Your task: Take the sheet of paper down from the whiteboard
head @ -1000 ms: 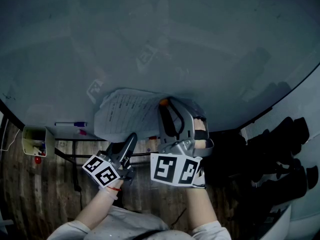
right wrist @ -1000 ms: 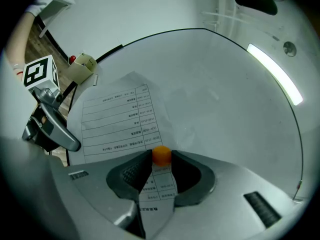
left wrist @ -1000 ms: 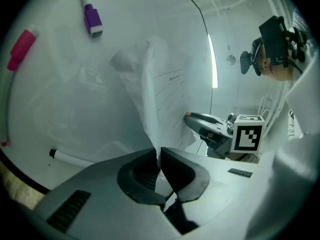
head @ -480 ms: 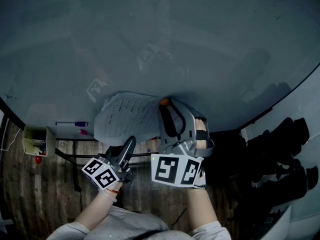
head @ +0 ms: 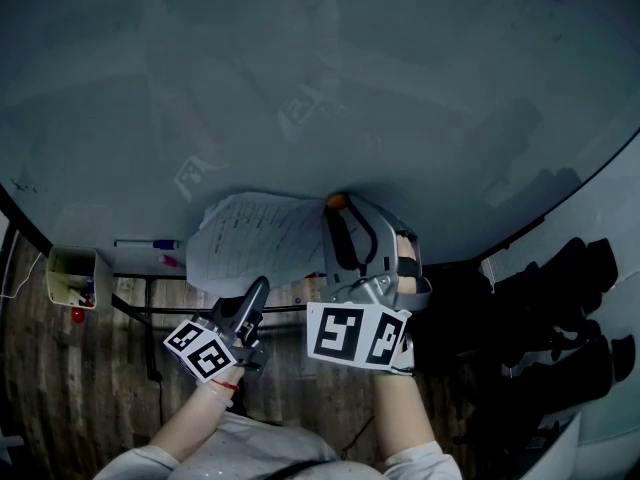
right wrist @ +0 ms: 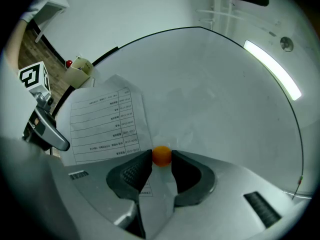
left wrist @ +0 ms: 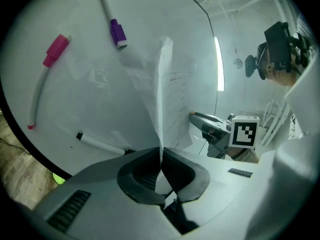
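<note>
The printed sheet of paper (head: 262, 236) hangs low on the whiteboard (head: 400, 88), bulging away from it. My left gripper (head: 261, 288) is shut on the sheet's lower edge; in the left gripper view the paper (left wrist: 170, 96) stands edge-on out of the closed left gripper (left wrist: 161, 165). My right gripper (head: 337, 208) is at the sheet's top right corner, shut on a small round orange magnet (head: 336, 201). The right gripper view shows the magnet (right wrist: 161, 155) pinched between the pads of the right gripper (right wrist: 161, 163), lying against the board beside the paper (right wrist: 105, 121).
Purple-capped (left wrist: 116, 31), pink-capped (left wrist: 51, 54) and black (left wrist: 100, 144) markers lie along the board's lower part. A small container (head: 70, 273) hangs at the board's lower left corner. Dark objects (head: 560, 298) lie on the right. Wooden floor (head: 90, 388) shows below.
The sheet's free left part has shifted a little and bows slightly more off the board. Both grippers keep their grips and stay about where they were.
</note>
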`<state>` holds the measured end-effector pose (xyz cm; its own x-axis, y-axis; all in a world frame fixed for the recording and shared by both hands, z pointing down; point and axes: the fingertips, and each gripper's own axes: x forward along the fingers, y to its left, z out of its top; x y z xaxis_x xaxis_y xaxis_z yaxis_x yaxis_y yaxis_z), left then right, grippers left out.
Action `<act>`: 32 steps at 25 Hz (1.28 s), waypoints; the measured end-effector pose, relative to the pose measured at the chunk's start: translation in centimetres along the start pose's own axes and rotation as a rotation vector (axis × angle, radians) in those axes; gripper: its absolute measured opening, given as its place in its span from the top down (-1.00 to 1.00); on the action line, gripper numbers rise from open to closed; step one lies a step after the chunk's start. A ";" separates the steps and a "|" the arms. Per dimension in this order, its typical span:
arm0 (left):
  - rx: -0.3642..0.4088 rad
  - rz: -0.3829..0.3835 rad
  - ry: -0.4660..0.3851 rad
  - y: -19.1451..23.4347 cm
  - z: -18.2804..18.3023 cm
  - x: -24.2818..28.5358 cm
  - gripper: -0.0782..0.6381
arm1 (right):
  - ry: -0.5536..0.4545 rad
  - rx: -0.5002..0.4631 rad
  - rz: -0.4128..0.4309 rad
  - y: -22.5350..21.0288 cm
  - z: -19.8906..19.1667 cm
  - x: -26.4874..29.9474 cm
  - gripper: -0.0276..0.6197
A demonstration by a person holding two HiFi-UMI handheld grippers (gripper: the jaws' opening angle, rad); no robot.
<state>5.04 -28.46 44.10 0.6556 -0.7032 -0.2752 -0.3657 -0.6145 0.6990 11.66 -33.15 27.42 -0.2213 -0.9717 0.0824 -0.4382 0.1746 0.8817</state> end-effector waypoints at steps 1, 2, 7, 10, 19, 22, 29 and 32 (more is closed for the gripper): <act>-0.001 0.003 0.001 0.1 -0.1 -0.2 0.74 | 0.000 0.001 -0.001 0.0 0.0 0.0 0.50; -0.003 0.007 0.003 0.2 -0.2 -0.4 0.74 | 0.001 0.002 -0.001 0.0 0.0 0.0 0.50; -0.013 0.021 0.006 0.6 -0.4 -0.8 0.74 | 0.009 0.011 0.001 -0.2 -0.1 0.3 0.50; -0.017 0.022 0.007 0.5 -0.5 -0.7 0.74 | 0.010 0.015 0.000 -0.3 -0.2 0.3 0.50; -0.040 0.023 0.006 0.8 -0.7 -0.7 0.74 | -0.014 0.012 -0.014 0.0 -0.1 0.0 0.50; -0.050 0.026 0.002 0.9 -0.7 -0.6 0.74 | -0.016 0.018 -0.017 -0.1 -0.4 -0.3 0.50; -0.053 0.035 0.005 1.0 -0.7 -0.7 0.74 | -0.039 0.036 -0.036 0.0 -1.0 -1.7 0.55; -0.054 0.040 0.005 1.1 -0.6 -0.8 0.74 | -0.026 0.056 -0.039 0.1 -1.7 -2.2 0.65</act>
<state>4.50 -28.31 45.49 0.6444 -0.7251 -0.2430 -0.3559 -0.5656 0.7439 13.60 -31.26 28.12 -0.2257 -0.9735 0.0358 -0.4947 0.1462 0.8567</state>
